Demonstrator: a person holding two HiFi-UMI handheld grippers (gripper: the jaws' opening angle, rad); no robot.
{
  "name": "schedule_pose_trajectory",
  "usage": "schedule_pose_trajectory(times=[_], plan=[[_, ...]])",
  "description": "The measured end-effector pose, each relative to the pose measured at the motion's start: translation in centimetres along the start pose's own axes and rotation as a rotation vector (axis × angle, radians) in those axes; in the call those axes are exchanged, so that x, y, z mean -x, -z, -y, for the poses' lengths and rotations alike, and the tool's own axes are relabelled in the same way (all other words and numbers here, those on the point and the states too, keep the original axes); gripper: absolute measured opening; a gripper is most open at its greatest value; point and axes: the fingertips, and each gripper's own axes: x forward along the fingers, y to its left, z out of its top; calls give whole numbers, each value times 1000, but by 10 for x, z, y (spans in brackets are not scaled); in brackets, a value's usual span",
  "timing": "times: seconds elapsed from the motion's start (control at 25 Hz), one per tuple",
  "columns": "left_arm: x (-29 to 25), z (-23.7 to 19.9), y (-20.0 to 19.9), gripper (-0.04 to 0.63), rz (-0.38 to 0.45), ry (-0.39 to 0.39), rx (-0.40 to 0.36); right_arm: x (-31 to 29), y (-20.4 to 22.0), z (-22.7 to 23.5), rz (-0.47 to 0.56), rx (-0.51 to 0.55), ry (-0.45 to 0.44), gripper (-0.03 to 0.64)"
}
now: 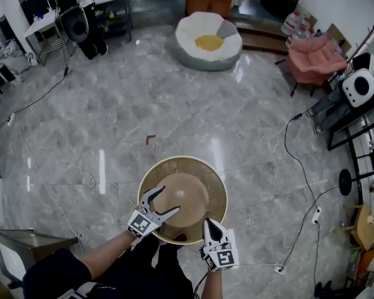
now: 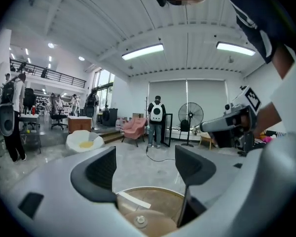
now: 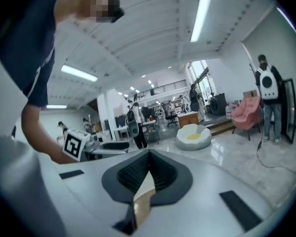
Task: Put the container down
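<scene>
The round brown container (image 1: 196, 190) was held over the marble floor (image 1: 112, 117) at lower centre of the head view; the right gripper (image 1: 210, 223) was clamped on its rim; the left gripper (image 1: 168, 201) was spread open above it.

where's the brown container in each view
Head view: container lower centre, round and brown.
Left gripper view: container bottom centre, beneath the parted jaws.
Right gripper view: only the container rim edge, pinched between the shut jaws.
Shared landmark: the egg-shaped beanbag, in all three.
</scene>
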Motion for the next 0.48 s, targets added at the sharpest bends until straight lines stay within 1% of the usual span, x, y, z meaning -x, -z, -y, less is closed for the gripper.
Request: schedule_pose_trajectory(times=[0.04, 0.08, 0.16, 0.24, 0.32, 0.48], plan=[[13, 7, -19, 353, 13, -7, -1, 9, -16, -1, 34, -35, 0, 26], [25, 12, -37, 353, 23, -16, -2, 17, -30, -1, 54, -37, 4, 26], [49, 18, -65, 353, 40, -43, 0, 27, -49, -5, 67, -9, 18, 26], [67, 20, -78, 353, 60, -75, 27, 32, -60, -8, 88, -4, 25, 26], [74, 23, -85, 353, 73, -87, 45, 37, -71, -8, 116, -10, 28, 26], [74, 23, -111, 353, 93, -75, 16, 39, -90, -16, 126, 8, 15, 26]])
